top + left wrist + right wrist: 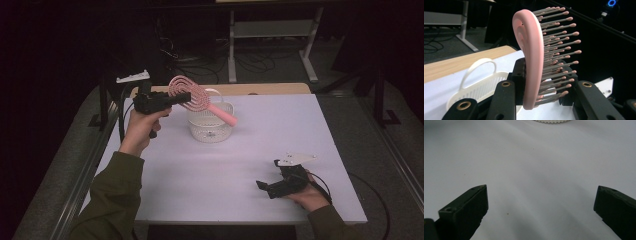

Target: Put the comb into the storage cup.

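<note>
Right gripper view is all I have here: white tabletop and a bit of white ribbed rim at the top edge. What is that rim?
Observer: It belongs to a white basket with a loop handle, standing near the far middle of the table.
Operator: Is the brush in it?
Observer: No. The left gripper is shut on the head of the pink brush and holds it in the air; in the high view the brush handle slants down over the basket.
Operator: And my gripper?
Observer: The right gripper sits low at the near right of the table, fingers apart, with nothing between them.
</note>
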The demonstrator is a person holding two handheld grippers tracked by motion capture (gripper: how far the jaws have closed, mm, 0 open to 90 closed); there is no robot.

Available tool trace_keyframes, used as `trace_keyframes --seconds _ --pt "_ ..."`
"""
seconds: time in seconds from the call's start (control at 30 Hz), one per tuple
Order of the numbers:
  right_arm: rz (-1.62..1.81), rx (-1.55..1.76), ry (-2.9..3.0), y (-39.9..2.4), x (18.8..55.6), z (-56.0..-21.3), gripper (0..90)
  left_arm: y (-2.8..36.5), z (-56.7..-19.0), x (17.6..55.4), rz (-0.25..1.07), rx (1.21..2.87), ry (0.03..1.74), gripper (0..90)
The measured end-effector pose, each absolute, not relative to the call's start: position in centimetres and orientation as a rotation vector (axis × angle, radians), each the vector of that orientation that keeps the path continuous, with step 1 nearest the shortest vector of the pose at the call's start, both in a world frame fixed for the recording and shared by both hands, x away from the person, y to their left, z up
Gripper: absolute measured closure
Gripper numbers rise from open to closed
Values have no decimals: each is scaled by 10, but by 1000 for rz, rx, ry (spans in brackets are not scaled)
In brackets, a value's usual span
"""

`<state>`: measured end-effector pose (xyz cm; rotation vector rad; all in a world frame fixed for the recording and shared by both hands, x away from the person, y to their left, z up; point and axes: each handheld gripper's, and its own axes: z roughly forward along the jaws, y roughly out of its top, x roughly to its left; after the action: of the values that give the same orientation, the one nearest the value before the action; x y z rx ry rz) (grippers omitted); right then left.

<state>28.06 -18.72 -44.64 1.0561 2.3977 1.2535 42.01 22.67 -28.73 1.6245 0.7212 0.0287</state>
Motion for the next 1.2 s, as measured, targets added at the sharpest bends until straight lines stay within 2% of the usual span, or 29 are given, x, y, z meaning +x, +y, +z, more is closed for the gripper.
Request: trace_keyframes --seconds 0.5,1.2 --pt "1256 1056 2394 -188 281 -446 0 238 -293 439 73 1607 799 660" --pt "1257 1052 2397 -188 281 -446 0 225 -312 454 104 1633 868 659"
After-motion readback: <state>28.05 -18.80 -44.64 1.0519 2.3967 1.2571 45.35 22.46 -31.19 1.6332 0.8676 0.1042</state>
